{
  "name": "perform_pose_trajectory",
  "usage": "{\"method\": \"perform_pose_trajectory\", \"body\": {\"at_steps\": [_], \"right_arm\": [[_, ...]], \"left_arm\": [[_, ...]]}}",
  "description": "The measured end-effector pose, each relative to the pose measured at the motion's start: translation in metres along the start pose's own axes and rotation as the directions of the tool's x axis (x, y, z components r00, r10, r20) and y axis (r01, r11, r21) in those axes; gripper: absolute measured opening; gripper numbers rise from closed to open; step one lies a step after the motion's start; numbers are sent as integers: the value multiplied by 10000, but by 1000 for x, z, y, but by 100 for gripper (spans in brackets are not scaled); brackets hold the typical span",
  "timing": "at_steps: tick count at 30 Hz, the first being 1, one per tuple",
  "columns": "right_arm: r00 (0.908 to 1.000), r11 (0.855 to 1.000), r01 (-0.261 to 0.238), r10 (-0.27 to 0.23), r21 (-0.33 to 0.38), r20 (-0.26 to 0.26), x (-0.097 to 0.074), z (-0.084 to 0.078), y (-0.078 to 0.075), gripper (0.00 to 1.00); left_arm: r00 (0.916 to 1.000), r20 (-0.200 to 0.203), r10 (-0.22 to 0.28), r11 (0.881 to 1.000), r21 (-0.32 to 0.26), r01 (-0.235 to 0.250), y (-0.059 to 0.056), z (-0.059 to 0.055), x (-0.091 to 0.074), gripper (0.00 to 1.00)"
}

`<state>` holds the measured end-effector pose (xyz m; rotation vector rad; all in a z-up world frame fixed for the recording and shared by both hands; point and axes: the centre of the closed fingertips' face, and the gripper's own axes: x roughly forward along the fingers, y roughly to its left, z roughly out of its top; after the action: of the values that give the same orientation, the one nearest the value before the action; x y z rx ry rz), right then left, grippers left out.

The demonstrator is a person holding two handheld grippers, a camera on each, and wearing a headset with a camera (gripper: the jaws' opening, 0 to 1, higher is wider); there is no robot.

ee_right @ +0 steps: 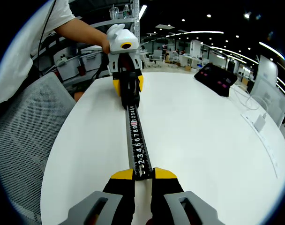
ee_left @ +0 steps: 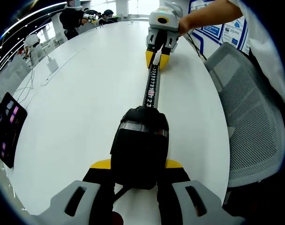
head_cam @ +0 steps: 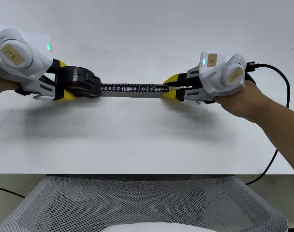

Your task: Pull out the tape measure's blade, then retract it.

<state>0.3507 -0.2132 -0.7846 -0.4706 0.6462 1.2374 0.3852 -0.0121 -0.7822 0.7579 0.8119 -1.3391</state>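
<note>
A black tape measure case (head_cam: 80, 81) (ee_left: 140, 145) (ee_right: 130, 90) rests on the white table (head_cam: 137, 135), held between the yellow-tipped jaws of my left gripper (head_cam: 67, 82) (ee_left: 138, 164), which is shut on it. Its dark numbered blade (head_cam: 132, 88) (ee_left: 151, 86) (ee_right: 136, 145) stretches out straight to the right, just above the tabletop. My right gripper (head_cam: 172, 87) (ee_right: 142, 174) (ee_left: 157, 58) is shut on the blade's end, its jaws pinching the tip.
A grey mesh chair (head_cam: 137, 203) stands at the table's near edge. A black cable (head_cam: 277, 96) trails from the right gripper past the table's right side. A dark device (ee_right: 217, 77) and small white items lie far across the table.
</note>
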Motion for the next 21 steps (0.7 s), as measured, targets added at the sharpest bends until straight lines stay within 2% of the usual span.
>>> {"method": "perform_pose_trajectory", "body": {"at_steps": [21], "right_arm": [[9993,10000,70,-69,32,-363,-21,-19,-3,8]], "left_arm": [[10000,-5,2,10000,33,-2,-5,5,-2,29]]}}
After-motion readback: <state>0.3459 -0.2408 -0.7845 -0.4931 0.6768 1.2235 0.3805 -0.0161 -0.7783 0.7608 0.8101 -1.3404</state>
